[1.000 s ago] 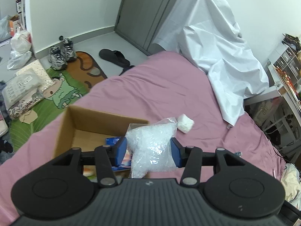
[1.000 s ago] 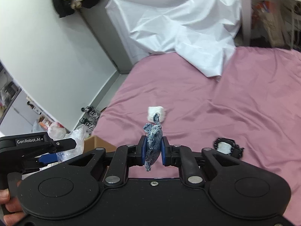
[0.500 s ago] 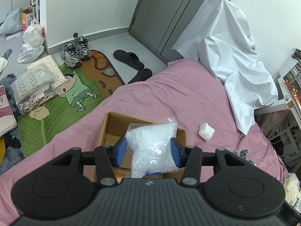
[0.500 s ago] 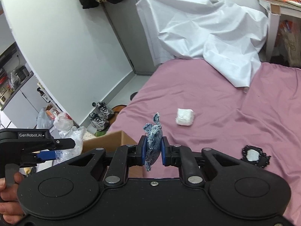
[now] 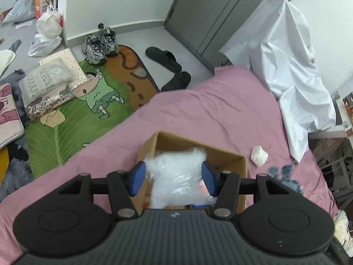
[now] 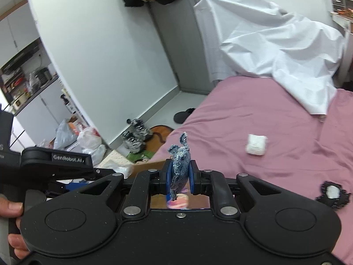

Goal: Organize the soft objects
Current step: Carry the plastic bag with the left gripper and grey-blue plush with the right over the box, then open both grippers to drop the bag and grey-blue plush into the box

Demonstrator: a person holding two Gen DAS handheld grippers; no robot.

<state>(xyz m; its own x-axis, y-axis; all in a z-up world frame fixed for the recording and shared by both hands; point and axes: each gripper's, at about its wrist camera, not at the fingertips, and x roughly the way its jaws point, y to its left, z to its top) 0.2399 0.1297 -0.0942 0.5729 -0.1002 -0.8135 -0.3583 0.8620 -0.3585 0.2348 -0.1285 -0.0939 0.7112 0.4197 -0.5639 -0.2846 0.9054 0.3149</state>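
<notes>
My left gripper [image 5: 174, 177] hangs over the open cardboard box [image 5: 229, 154] on the pink bed. Its jaws have spread and the clear plastic bag of white filling [image 5: 176, 176], blurred, sits between them without clear pad contact, dropping into the box. My right gripper [image 6: 179, 176] is shut on a small denim fabric piece [image 6: 179, 170] and holds it above the box's far edge [image 6: 145, 165]. The left gripper's body [image 6: 55, 165] shows in the right wrist view.
A white wad [image 5: 259, 155] [image 6: 256, 144] and a black-framed white pad [image 6: 333, 193] lie on the pink bed sheet [image 5: 209, 110]. A white sheet [image 5: 293, 66] drapes furniture at the bed's far end. Shoes [image 5: 99, 44], slippers and bags lie on the floor at left.
The left jaws have opened wider and the plastic bag is slipping down into the box. Both grippers have shifted over the box; the right still holds the denim piece.
</notes>
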